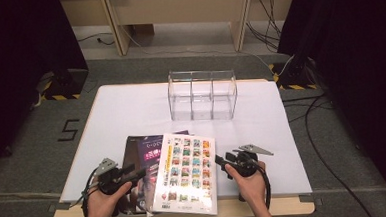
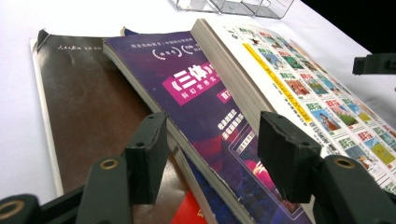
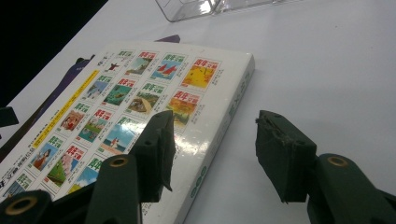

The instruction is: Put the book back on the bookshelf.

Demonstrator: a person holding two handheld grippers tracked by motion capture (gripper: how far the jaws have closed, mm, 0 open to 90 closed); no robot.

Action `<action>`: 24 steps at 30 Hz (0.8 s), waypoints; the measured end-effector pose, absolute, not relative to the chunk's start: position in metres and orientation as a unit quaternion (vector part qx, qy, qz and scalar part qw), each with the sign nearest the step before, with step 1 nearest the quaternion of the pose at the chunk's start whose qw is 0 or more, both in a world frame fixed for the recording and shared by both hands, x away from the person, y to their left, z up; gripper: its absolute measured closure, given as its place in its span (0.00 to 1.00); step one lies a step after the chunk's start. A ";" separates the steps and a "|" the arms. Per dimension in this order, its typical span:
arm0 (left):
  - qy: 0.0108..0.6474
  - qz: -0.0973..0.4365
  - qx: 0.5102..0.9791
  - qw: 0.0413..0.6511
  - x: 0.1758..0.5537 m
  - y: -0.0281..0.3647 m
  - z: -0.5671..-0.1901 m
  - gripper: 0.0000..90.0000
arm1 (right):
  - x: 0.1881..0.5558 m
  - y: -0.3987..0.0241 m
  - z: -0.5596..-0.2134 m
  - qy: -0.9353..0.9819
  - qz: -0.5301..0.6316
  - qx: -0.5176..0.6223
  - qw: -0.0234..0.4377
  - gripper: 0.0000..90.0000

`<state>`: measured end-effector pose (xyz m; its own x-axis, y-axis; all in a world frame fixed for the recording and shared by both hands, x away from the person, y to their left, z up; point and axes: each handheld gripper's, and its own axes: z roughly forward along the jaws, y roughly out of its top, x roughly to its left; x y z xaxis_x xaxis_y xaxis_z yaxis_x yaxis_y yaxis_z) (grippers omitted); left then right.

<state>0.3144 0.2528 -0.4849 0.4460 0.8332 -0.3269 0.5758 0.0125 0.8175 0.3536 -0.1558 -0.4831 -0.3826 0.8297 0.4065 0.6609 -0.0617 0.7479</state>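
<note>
Right gripper view: white book's (image 3: 140,121) spine edge between the wide-open, empty right hand-held gripper (image 3: 212,149) jaws.

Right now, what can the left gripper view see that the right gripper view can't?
Left gripper view: a brown book lying leftmost, the purple book's pink title, and the white book's page edges. Right gripper view: the white book's glossy spine and bare table beside it. Both: the white book's cover of little pictures, the clear box at the far end, and open tongs in front.

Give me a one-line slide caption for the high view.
Both open grippers, left and right, flank a white picture-grid book topping overlapped books; clear three-bay organizer behind.
</note>
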 end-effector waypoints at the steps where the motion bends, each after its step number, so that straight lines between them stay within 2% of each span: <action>1: 0.510 0.130 0.691 0.496 0.315 0.252 -0.483 0.47 | 0.354 -0.155 -0.484 0.681 0.480 0.547 0.088 0.53; 7: 0.508 0.113 0.692 0.500 0.318 0.243 -0.476 0.47 | 0.353 -0.151 -0.482 0.686 0.477 0.543 0.082 0.52; 14: 0.495 0.081 0.715 0.486 0.330 0.221 -0.468 0.47 | 0.354 -0.145 -0.484 0.693 0.464 0.548 0.065 0.51; 24: 0.496 0.043 0.735 0.460 0.345 0.199 -0.472 0.46 | 0.356 -0.142 -0.486 0.697 0.454 0.553 0.050 0.50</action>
